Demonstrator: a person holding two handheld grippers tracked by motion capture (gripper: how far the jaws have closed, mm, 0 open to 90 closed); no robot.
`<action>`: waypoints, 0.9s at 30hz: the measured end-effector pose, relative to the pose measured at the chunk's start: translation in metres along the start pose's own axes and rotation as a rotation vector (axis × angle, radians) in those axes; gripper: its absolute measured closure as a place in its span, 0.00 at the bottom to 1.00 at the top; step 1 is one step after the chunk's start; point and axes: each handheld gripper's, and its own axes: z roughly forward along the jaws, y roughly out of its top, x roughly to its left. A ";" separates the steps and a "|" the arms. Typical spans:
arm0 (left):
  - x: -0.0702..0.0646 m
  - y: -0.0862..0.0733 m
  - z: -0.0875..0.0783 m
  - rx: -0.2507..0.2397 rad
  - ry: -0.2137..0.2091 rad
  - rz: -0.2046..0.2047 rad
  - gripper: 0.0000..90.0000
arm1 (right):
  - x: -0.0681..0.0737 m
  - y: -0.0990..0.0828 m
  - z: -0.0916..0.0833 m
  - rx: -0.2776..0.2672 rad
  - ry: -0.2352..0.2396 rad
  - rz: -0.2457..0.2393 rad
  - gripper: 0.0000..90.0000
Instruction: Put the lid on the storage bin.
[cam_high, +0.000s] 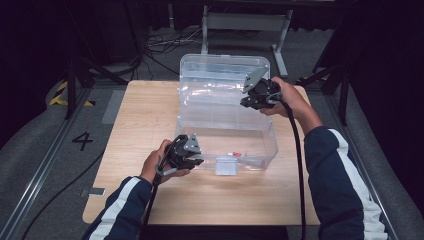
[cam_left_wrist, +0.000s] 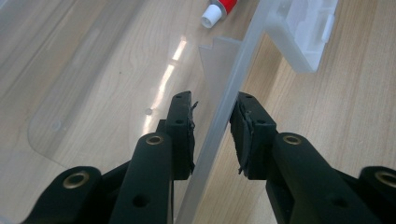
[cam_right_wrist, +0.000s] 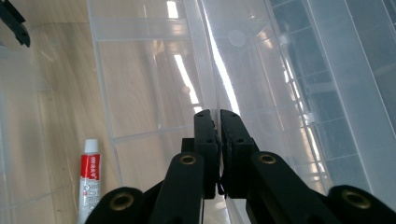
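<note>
A clear plastic box (cam_high: 227, 127) is being kept on the desk (cam_high: 140, 125), reaching from the far edge to past the middle, with its lid (cam_high: 225, 75) being held upright along the far side. The right edge of that lid is being pinched by the right tool (cam_high: 246, 103), whose jaws are being pressed together on the thin plastic, as the right gripper view shows. The near left wall of the box is being straddled by the left tool (cam_high: 199, 161): one jaw is being held inside and one outside, with the pads (cam_left_wrist: 245, 135) close to the wall, and whether they are pressing on it cannot be told. A red and white tube (cam_right_wrist: 89, 179) is being left lying flat on the box floor, near the front wall. A white latch (cam_high: 226, 166) is being shown on that front wall, toward the desk's near edge.
</note>
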 end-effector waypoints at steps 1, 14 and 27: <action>0.000 0.000 0.000 0.000 0.001 0.000 0.78 | 0.001 -0.001 -0.001 -0.002 -0.001 -0.002 0.97; -0.002 -0.001 0.000 -0.008 0.013 0.005 0.77 | 0.019 -0.005 -0.009 -0.018 -0.012 -0.019 0.96; -0.004 -0.002 0.001 -0.017 0.033 0.010 0.75 | 0.031 -0.012 -0.013 -0.054 -0.016 -0.009 0.94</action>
